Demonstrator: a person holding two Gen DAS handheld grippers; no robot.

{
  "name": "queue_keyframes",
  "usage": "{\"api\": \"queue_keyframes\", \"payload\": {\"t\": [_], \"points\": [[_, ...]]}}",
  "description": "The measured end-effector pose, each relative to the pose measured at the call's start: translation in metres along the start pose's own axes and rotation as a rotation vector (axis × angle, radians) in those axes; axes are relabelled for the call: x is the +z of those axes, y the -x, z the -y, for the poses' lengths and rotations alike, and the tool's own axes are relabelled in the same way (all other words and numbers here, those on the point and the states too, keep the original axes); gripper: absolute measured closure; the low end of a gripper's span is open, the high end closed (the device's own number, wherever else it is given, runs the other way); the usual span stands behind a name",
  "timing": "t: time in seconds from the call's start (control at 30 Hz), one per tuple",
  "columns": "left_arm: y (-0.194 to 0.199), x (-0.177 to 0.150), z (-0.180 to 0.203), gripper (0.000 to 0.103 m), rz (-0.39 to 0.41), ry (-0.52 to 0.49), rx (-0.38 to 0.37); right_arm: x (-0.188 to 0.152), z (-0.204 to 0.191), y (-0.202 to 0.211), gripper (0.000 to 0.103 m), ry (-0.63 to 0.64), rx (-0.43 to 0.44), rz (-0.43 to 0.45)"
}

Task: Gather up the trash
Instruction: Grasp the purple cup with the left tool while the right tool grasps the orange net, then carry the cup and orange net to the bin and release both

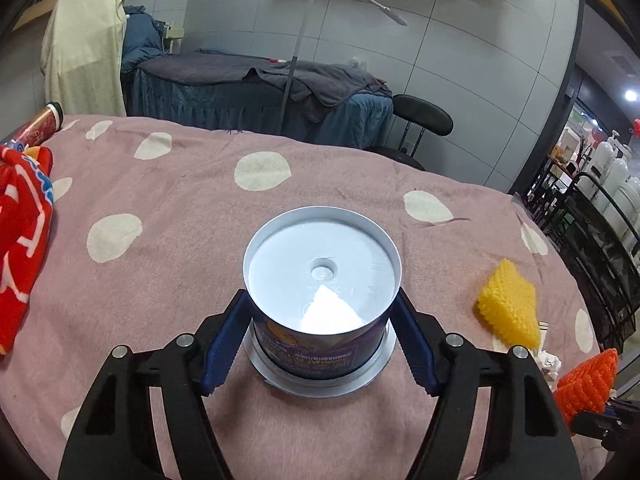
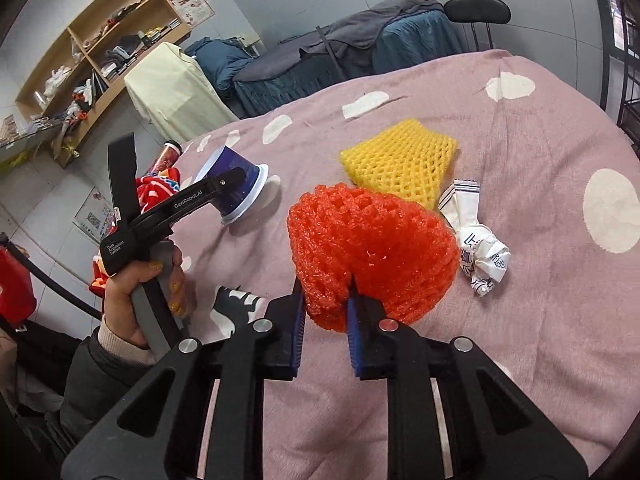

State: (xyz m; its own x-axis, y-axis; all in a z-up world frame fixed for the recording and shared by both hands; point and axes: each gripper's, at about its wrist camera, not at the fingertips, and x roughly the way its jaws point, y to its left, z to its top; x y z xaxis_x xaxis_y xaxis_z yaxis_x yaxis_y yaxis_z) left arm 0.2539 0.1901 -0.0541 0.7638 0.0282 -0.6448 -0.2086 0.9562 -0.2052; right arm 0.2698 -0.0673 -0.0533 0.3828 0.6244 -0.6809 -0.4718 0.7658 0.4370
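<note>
A pink blanket with pale spots covers the surface in front of you, with a blue-draped bed and a black chair behind it.

Your left gripper has its blue fingers on either side of the purple cup, pressed against its walls; the cup stands upright on the blanket with its wider white rim at the bottom, right between the fingers. Inside it you can see a white floor with a pale triangular patch.

Your right gripper is clamped on the lower edge of the orange foam net, which bulges out just ahead of the fingertips. Just beyond that net lies the yellow foam net, flat on the blanket. To the right of the orange net, near it, sits a crumpled white wrapper. Well off to the left of your left gripper lie a red cloth and a red can at the blanket's edge.
</note>
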Motion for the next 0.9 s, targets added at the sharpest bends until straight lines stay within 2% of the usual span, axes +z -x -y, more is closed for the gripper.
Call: {"api": "queue_keyframes", "payload": {"t": [0.3, 0.5, 0.63, 0.9], "points": [[0.066, -0.024, 0.037, 0.034, 0.088, -0.036, -0.067, -0.025, -0.004, 0.050, 0.084, 0.015, -0.005, 0.085], [0.094, -0.040, 0.071, 0.033, 0.126, -0.063, -0.150, -0.044, 0.002, 0.090, 0.084, 0.023, -0.047, 0.149], [0.109, -0.048, 0.093, 0.033, 0.143, -0.069, -0.227, -0.055, 0.015, 0.120, 0.084, 0.006, -0.091, 0.198], [0.115, -0.065, 0.141, 0.033, 0.116, -0.142, -0.348, -0.076, 0.067, 0.168, 0.084, -0.083, -0.191, 0.268]]}}
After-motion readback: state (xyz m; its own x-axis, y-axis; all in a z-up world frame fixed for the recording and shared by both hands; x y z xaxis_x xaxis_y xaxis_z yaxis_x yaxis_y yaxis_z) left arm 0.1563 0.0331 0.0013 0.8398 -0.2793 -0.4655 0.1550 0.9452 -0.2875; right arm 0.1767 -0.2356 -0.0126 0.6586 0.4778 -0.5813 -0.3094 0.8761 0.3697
